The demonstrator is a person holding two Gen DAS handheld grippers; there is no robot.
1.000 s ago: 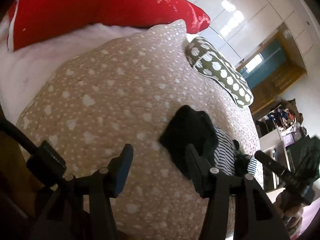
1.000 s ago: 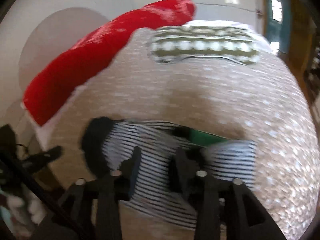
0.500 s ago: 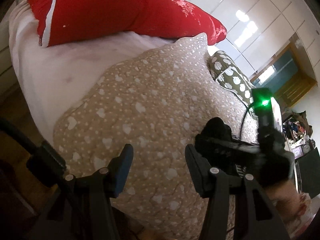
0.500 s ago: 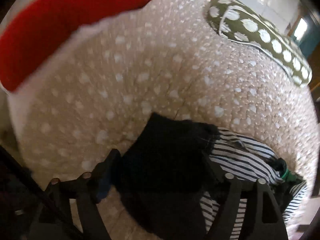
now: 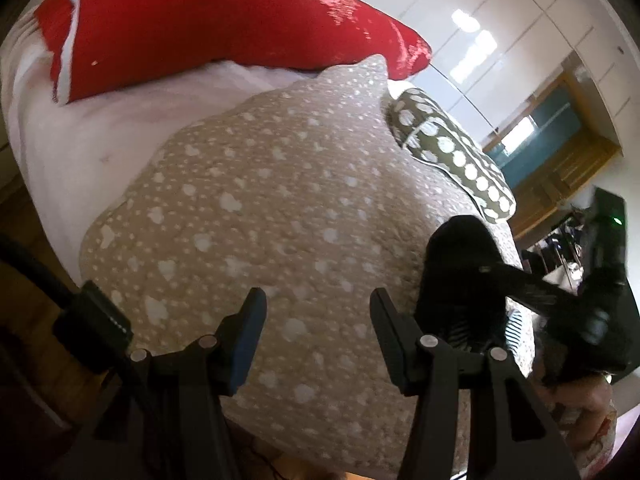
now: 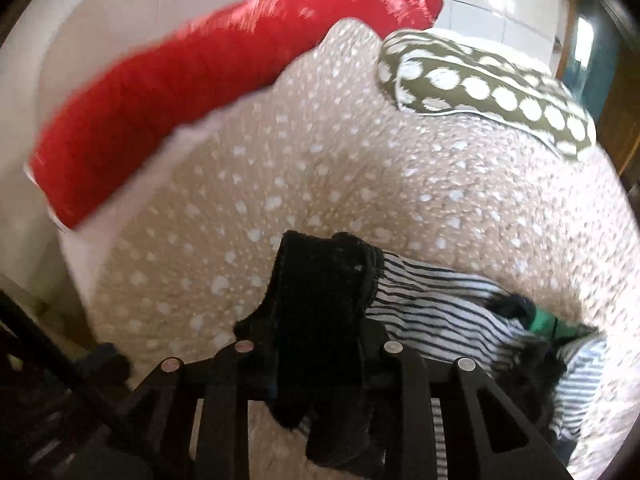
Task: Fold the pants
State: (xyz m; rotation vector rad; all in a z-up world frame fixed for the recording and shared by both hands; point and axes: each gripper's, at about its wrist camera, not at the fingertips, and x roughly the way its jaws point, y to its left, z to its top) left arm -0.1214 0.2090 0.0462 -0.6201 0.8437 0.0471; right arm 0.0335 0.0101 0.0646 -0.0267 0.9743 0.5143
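Observation:
Black pants (image 6: 320, 300) lie bunched at the near edge of a beige heart-print bedspread (image 6: 340, 168), on top of a striped garment (image 6: 432, 300). My right gripper (image 6: 320, 364) is shut on the black pants, and the cloth hangs between its fingers. In the left wrist view the pants (image 5: 460, 264) show as a dark lump at the right, with the right gripper (image 5: 508, 276) on them. My left gripper (image 5: 316, 324) is open and empty over the bedspread (image 5: 280, 200), left of the pants.
A red pillow (image 5: 200, 20) lies at the head of the bed on a white sheet (image 5: 80, 128). An olive dotted cushion (image 6: 488, 88) sits at the far side. A green item (image 6: 548, 320) and more striped cloth (image 6: 580, 392) lie right of the pants. Wardrobes (image 5: 520, 40) stand behind.
The right gripper has closed on the black pants and lifted their edge off the striped garment. The left gripper has stayed open and shifted a little over the bedspread.

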